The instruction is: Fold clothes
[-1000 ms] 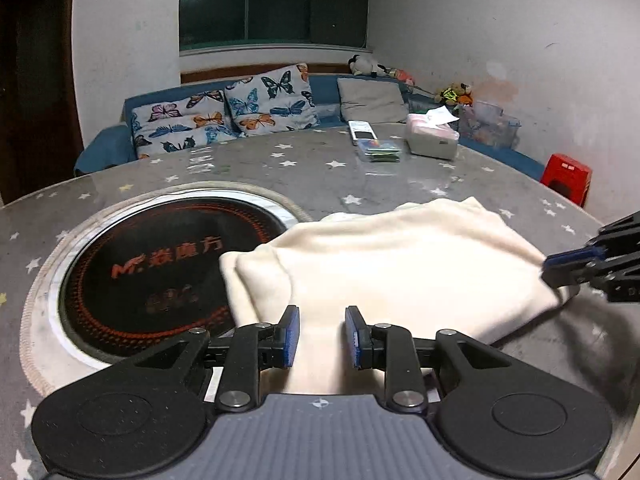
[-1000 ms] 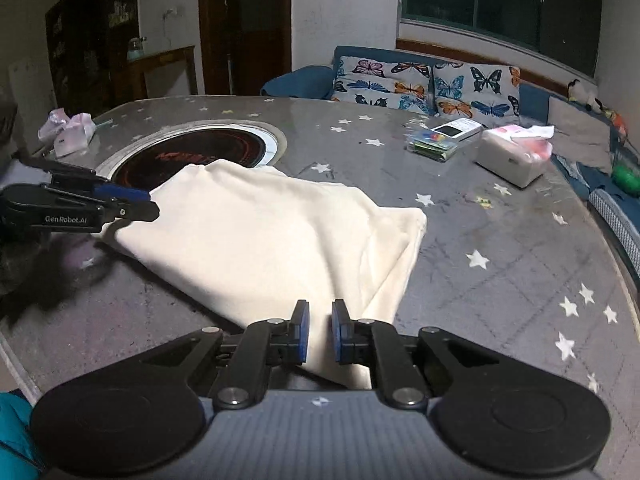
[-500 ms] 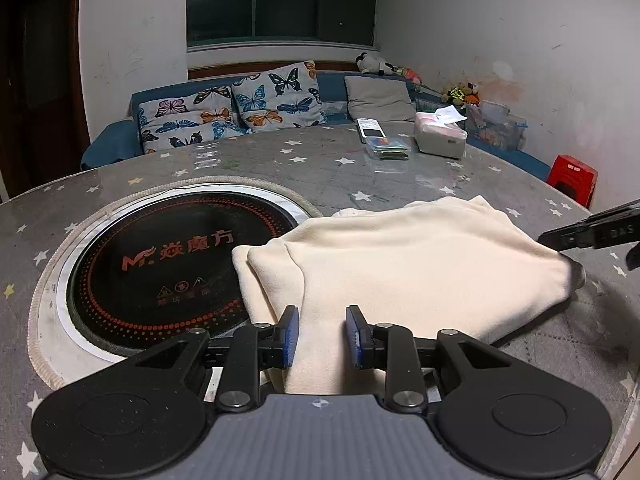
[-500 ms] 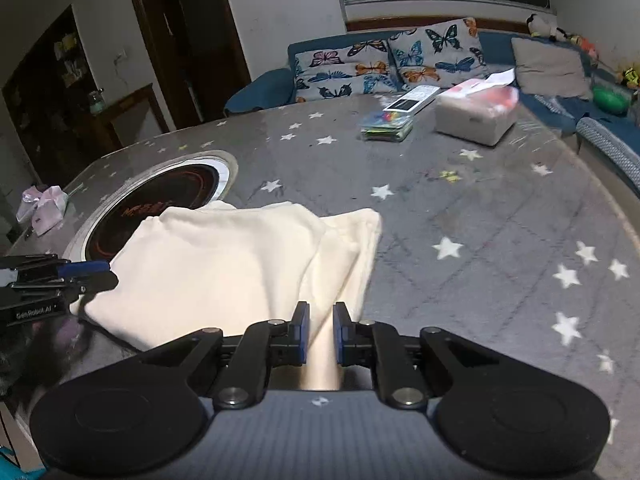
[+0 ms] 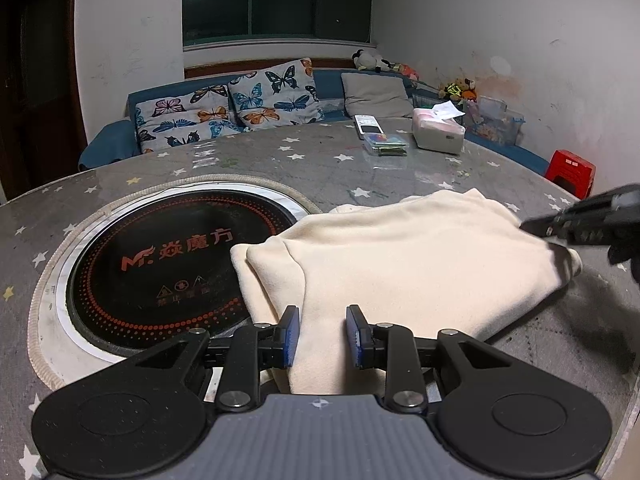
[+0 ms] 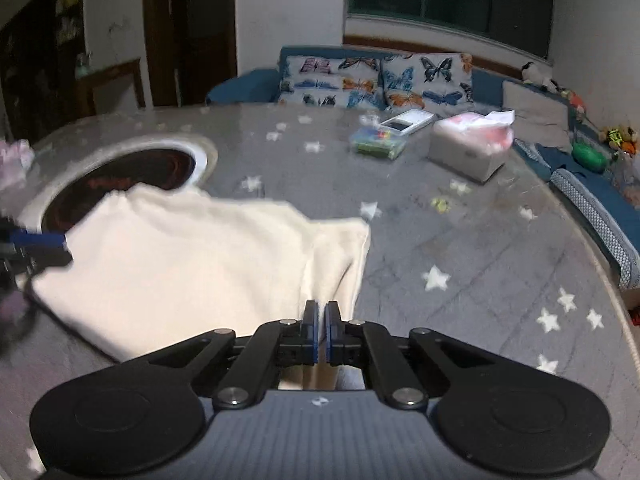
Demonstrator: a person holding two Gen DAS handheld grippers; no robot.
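A folded cream garment (image 5: 400,264) lies on the grey star-patterned table (image 5: 320,168); it also shows in the right wrist view (image 6: 180,264). My left gripper (image 5: 322,334) is open, its jaws astride the garment's near edge. My right gripper (image 6: 321,334) is nearly closed, pinching a raised fold of the garment's corner. The right gripper shows at the garment's right corner in the left wrist view (image 5: 584,220). The left gripper shows at the garment's left edge in the right wrist view (image 6: 36,246). The right wrist view is motion-blurred.
A round black induction hob (image 5: 172,264) is set into the table to the left of the garment. A tissue box (image 5: 438,134), a remote (image 5: 368,124) and a small clear box (image 5: 384,146) lie at the far side. A red stool (image 5: 570,170) stands beyond the table edge.
My right gripper has closed tighter on the garment's corner and swung its view around. My left gripper has tilted up slightly and stays open at the near edge.
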